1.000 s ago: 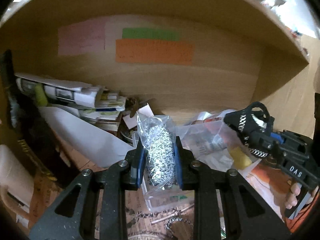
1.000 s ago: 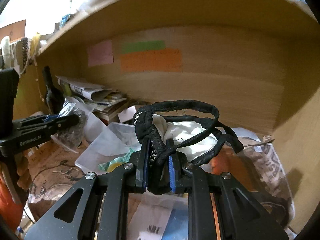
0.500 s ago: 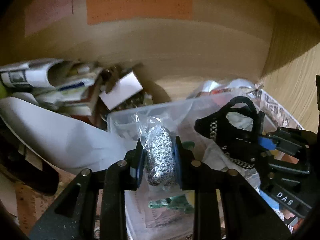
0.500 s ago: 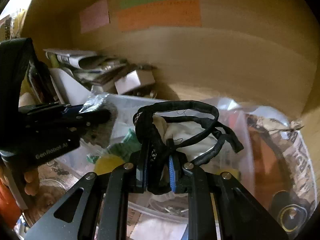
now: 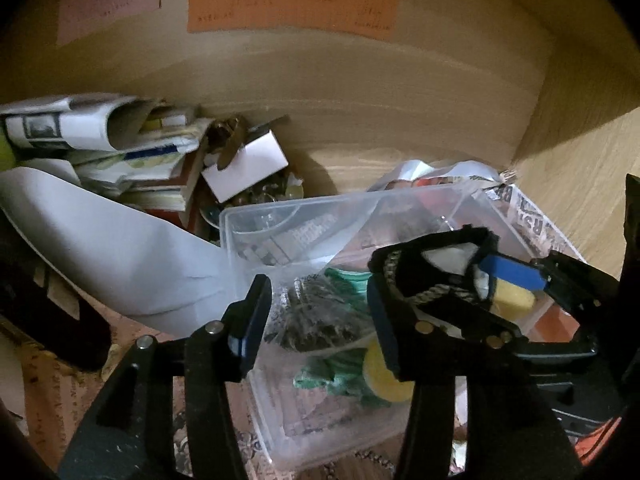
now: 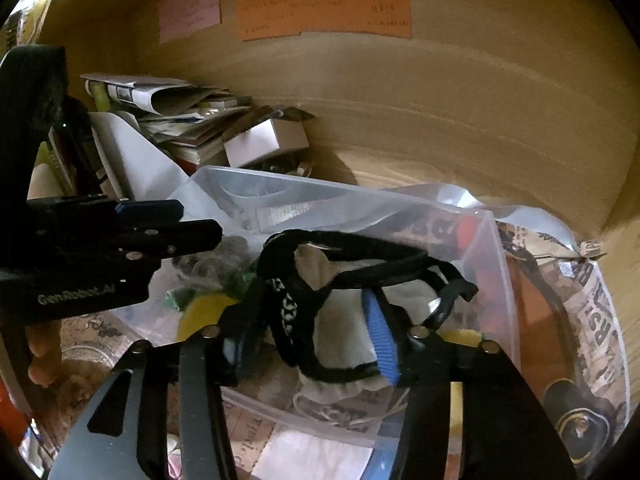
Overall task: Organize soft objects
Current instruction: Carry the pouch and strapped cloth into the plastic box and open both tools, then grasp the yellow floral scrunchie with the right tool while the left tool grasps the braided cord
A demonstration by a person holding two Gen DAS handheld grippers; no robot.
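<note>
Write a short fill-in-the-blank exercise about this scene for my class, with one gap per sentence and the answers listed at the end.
1. Both grippers hang over a clear plastic ____ that holds the soft items.
2. The left gripper has its jaws ____, with the small plastic bag lying loose between them.
3. The strap in front of the right gripper is ____ in colour.
4. On the wooden back wall, the note below the green one is ____.

Answers: container; open; black; orange

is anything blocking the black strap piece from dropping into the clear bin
Nothing visible blocks it. The black strap piece lies between the open right gripper jaws, already inside the clear bin, on white cloth. The left gripper is open too, over the bagged item.
</note>
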